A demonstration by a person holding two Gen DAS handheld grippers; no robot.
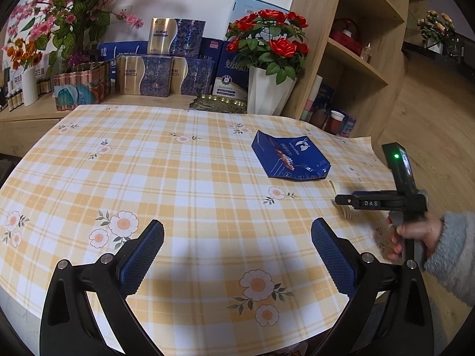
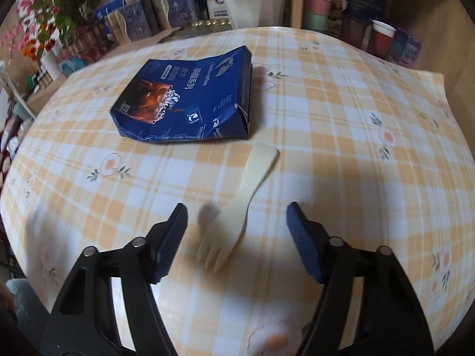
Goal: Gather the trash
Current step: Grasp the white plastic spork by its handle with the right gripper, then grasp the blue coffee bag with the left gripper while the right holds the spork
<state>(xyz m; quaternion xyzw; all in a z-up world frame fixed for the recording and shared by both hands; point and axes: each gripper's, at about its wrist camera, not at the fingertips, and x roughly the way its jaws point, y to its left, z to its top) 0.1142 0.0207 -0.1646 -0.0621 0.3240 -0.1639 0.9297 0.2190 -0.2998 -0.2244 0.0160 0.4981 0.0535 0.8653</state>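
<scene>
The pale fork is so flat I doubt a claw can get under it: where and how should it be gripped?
Judging by its pose, grip the fork across its narrow neck just above the tines, coming straight down with the open right claw, whose fingers already straddle it. It lies flat on the tablecloth, so pinch its thin side edges.

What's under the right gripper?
The pale fork lies on the tablecloth below the open right gripper, tines toward the camera. Whatever lies beneath the fork is hidden.
</scene>
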